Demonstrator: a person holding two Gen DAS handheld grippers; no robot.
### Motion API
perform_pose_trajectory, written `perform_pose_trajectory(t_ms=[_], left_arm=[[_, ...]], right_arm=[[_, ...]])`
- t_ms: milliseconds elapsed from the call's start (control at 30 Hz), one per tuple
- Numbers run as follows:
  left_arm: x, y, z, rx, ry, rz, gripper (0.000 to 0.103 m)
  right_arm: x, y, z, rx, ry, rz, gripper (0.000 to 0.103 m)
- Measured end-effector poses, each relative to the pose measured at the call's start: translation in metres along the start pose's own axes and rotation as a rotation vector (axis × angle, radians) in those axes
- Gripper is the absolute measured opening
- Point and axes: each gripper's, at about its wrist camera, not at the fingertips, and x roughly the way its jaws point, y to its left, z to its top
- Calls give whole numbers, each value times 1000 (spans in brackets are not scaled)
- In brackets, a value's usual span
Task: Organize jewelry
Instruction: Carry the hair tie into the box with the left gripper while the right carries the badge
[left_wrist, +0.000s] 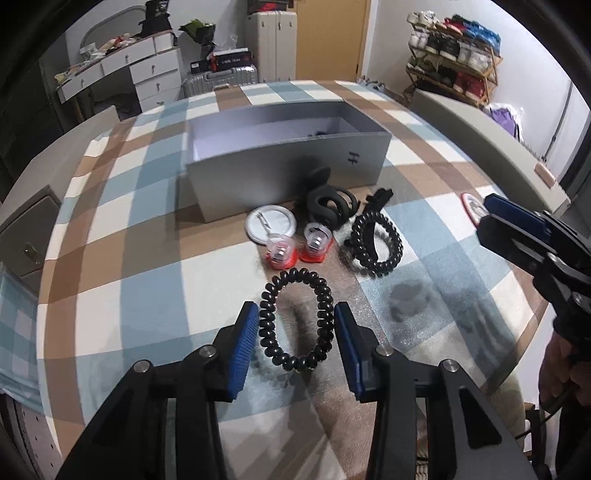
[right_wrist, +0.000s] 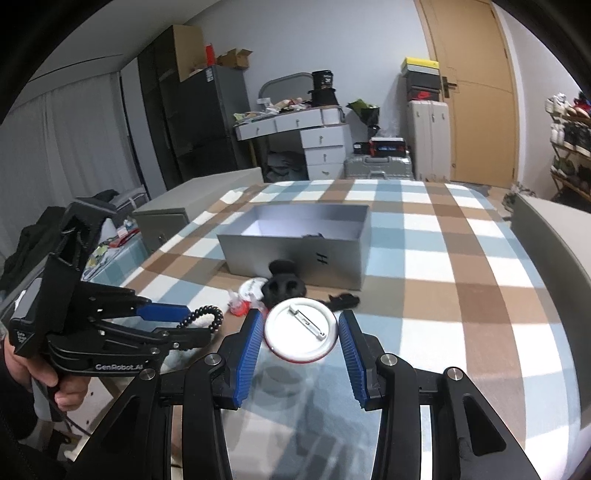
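My left gripper (left_wrist: 295, 314) is shut on a black spiral hair tie (left_wrist: 295, 360), which hangs between the blue pads above the checked blanket. From the right wrist view this gripper (right_wrist: 199, 321) shows at the left with the tie (right_wrist: 212, 317) in it. My right gripper (right_wrist: 301, 325) is shut on a white round pin badge (right_wrist: 301, 334), back side up; it enters the left wrist view at the right edge (left_wrist: 484, 216). Beyond them stands an open grey box (left_wrist: 288, 162) (right_wrist: 295, 254) with something dark inside.
In front of the box lie another white badge (left_wrist: 271, 223), two red-and-clear pieces (left_wrist: 280, 254), a black hair claw (left_wrist: 330, 201), a second spiral tie (left_wrist: 376, 243) and a small black clip (left_wrist: 380, 195). Padded bed edges (right_wrist: 554, 251), suitcases and a dresser lie beyond.
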Motion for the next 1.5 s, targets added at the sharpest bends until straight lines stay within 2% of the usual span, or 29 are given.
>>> perform_pose_trajectory(t_ms=[333, 633, 867, 1167, 1500], left_arm=[[-25, 17, 13, -45, -91, -3, 36], [-30, 31, 47, -53, -166, -14, 36], [-19, 38, 78, -60, -196, -34, 36], [1, 40, 104, -53, -182, -63, 36], [27, 41, 116, -47, -121, -93, 36]], right_arm=[[13, 14, 35, 6, -38, 94, 41], [30, 5, 62, 43, -66, 150, 41], [49, -10, 81, 66, -76, 174, 41], [78, -25, 103, 72, -69, 197, 41], [112, -38, 110, 110, -25, 238, 41]])
